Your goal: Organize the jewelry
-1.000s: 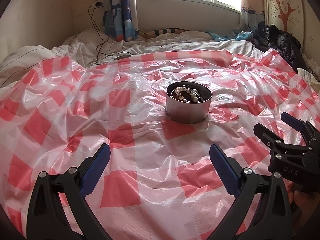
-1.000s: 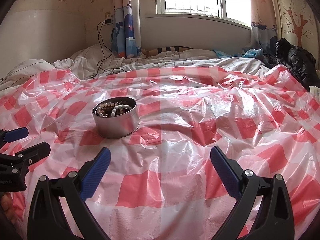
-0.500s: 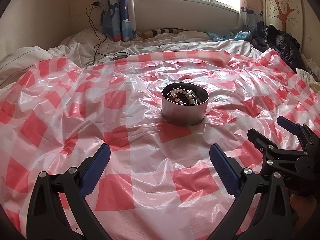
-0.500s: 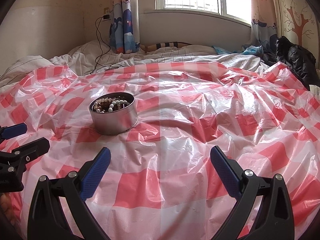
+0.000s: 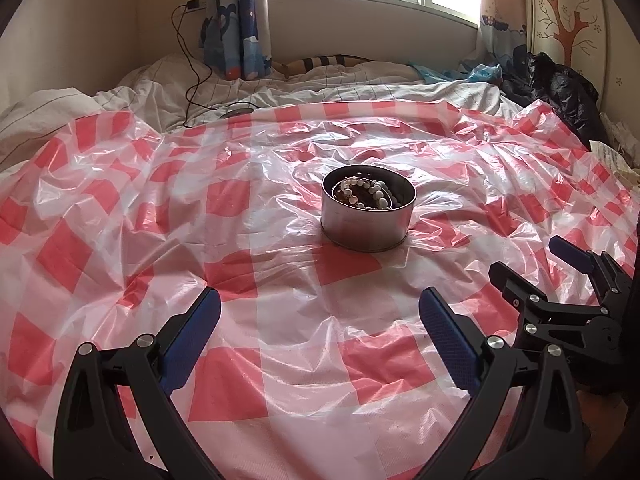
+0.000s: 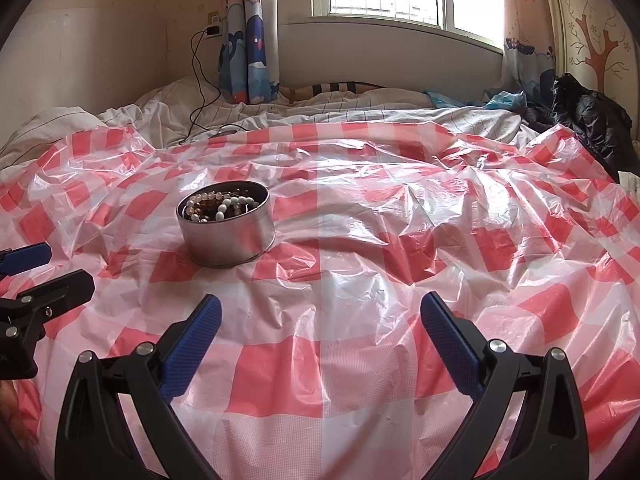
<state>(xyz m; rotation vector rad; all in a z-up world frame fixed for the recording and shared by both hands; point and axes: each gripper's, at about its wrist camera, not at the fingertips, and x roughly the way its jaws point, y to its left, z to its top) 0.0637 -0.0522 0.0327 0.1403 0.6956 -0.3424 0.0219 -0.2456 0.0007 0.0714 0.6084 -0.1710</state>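
Left gripper [image 5: 320, 312] jaws wide, holding nothing, above the checked sheet [image 5: 120, 208]. Tin [image 5: 368, 210] with bead bracelets [image 5: 366, 196] inside sits upright on the sheet ahead of it. Right gripper [image 6: 320, 314] also wide and empty, tin [image 6: 228, 226] ahead-left of it.

Beaded bracelets [image 5: 366, 196] partly hidden by tin [image 5: 366, 226] wall; count unclear. Black jacket [image 6: 592, 120] cut off by frame edge.
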